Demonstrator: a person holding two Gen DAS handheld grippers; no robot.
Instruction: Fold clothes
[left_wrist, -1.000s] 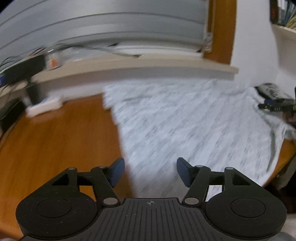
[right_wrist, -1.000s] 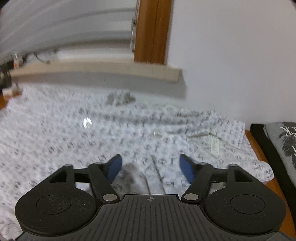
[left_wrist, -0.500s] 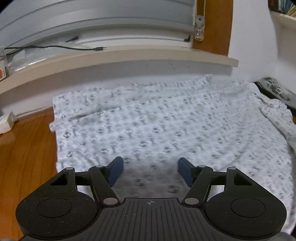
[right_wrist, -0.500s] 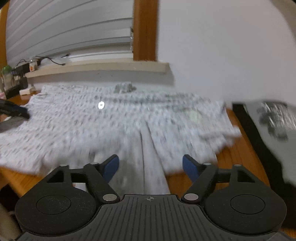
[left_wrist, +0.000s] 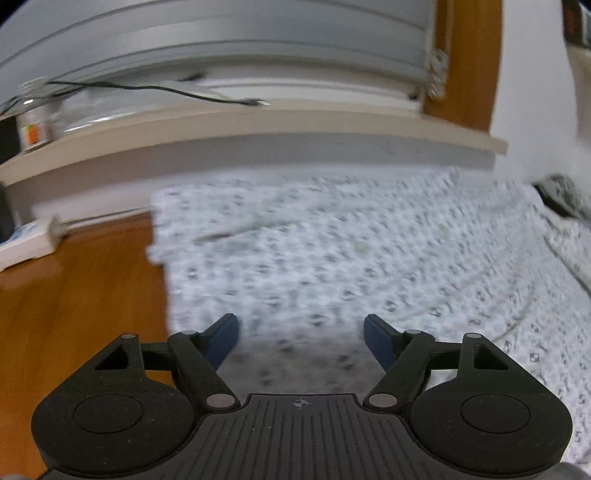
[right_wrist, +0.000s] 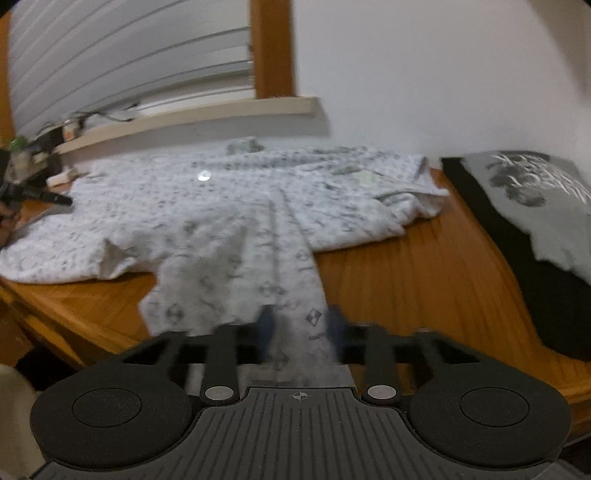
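A white shirt with a small grey print lies spread flat on the wooden table. My left gripper hovers low over the shirt near its left edge. Its jaws are opening, the blue pads are far apart, and only flat cloth lies under them. In the right wrist view the shirt sends one sleeve toward the table's front edge. My right gripper is closing over that sleeve's end. Its blurred pads still stand apart with the cloth between them.
A folded dark garment with a grey printed shirt on top lies at the right end of the table. A white power strip sits at the back left under the window sill, where a cable and a bottle rest.
The right gripper has drawn back along the sleeve to its end and its jaws have narrowed sharply around it. The left gripper shifted sideways over the shirt, and its jaws spread a little wider.
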